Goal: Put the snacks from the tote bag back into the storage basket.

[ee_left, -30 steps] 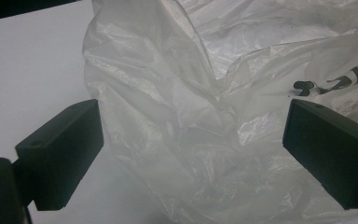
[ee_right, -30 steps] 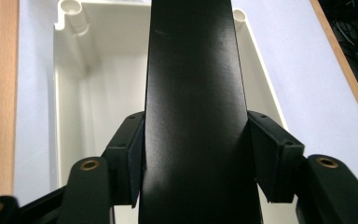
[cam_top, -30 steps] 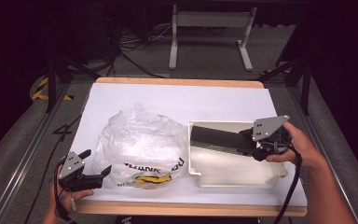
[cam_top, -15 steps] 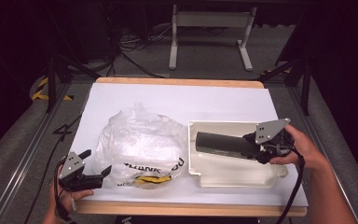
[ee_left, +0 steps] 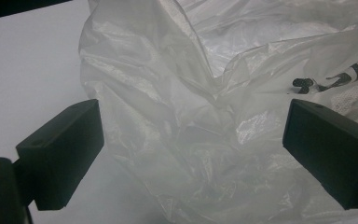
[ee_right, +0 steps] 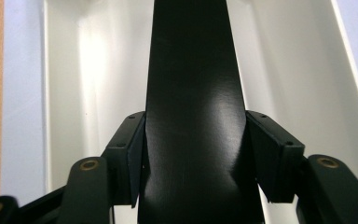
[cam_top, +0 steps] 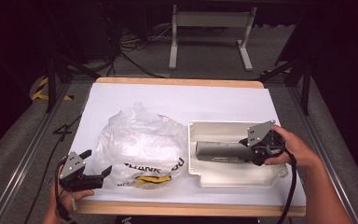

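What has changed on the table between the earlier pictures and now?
The right gripper, shut on the long dark grey block, carried it lower into the white plastic tray. The left gripper, open at the crumpled clear plastic bag, stayed put.

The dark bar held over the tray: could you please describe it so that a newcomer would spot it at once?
On the white table, look right to the shallow cream tray. The dark bar lies lengthwise above it, clamped in the right gripper. It is long, grey and rigid, unlike the crumpled plastic bag alongside.

translucent white bag (cam_top: 140, 142) with black lettering, dark grey bar (cam_top: 220, 151), cream tray (cam_top: 233, 177)
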`<state>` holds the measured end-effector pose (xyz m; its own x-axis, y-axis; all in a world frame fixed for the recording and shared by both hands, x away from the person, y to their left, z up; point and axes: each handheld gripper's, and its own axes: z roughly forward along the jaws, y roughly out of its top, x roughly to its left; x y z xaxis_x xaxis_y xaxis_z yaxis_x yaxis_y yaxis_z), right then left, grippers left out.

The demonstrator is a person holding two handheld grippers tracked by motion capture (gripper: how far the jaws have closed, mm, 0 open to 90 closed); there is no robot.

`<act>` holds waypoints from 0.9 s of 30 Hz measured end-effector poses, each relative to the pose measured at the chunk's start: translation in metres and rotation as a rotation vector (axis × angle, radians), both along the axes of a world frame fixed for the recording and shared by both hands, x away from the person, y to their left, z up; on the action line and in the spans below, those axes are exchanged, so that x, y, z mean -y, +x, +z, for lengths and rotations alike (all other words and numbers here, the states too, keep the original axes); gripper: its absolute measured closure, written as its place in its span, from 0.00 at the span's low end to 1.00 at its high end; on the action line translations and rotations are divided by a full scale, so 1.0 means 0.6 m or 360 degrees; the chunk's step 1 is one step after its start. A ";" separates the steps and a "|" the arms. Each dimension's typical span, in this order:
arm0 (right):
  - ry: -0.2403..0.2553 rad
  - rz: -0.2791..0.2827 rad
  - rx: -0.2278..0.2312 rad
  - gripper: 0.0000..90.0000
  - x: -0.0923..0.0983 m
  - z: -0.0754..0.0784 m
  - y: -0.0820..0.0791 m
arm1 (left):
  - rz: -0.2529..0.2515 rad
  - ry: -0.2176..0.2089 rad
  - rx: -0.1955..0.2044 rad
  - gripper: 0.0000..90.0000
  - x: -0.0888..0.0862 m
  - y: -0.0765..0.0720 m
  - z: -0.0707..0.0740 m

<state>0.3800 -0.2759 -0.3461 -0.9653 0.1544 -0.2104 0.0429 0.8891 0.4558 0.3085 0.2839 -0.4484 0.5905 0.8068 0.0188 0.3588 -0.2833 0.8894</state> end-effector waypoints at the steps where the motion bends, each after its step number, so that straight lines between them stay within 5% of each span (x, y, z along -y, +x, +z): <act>1: 0.0008 -0.0005 -0.0007 0.48 0.001 -0.001 0.000 | 0.0003 0.0000 0.0001 0.07 0.000 0.000 0.000; 27: -0.0226 -0.0011 -0.0043 0.47 -0.002 -0.021 0.008 | 0.0011 0.0021 -0.0005 0.07 0.001 0.000 -0.002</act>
